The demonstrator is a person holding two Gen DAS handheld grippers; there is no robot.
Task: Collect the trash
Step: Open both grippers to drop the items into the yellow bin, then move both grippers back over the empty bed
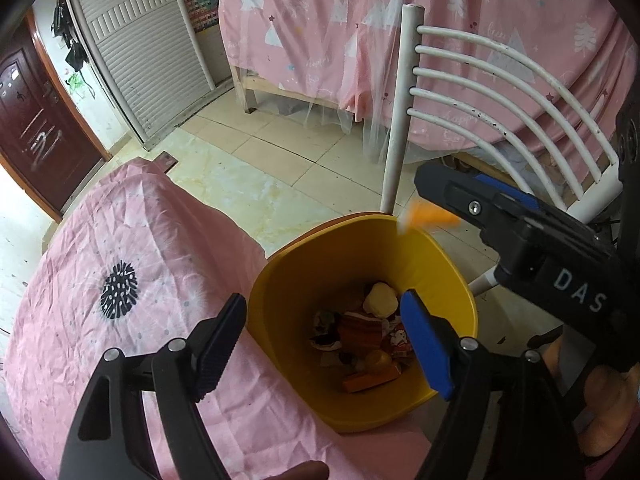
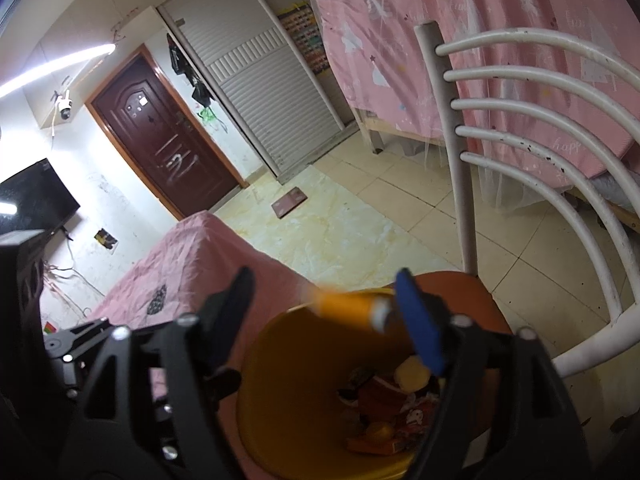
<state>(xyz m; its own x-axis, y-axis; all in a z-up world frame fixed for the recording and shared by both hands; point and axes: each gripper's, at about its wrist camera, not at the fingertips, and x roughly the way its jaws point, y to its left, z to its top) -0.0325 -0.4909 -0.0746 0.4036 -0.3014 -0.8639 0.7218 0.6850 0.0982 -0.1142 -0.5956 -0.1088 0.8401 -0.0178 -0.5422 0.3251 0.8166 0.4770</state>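
A yellow bin [image 1: 436, 276] stands beside the pink-covered table [image 1: 120, 248] and holds several wrappers and scraps [image 1: 360, 336]. My left gripper [image 1: 324, 344] is open and empty, its fingers spread just above the bin's near rim. My right gripper [image 2: 332, 320] is open above the bin [image 2: 272, 384]. An orange tube-shaped piece of trash [image 2: 352, 306], blurred, is between its fingers, free of both pads. In the left wrist view the same orange piece [image 1: 428, 218] shows just under the right gripper's tip [image 1: 436, 184], over the bin's far rim.
A white metal chair [image 1: 472, 92] with an orange seat [image 2: 472, 296] stands right behind the bin. A bed with pink curtain [image 1: 360, 32] is beyond it. Tiled floor [image 1: 280, 152], a white wardrobe [image 1: 140, 64] and a dark door [image 2: 160, 136] lie to the left.
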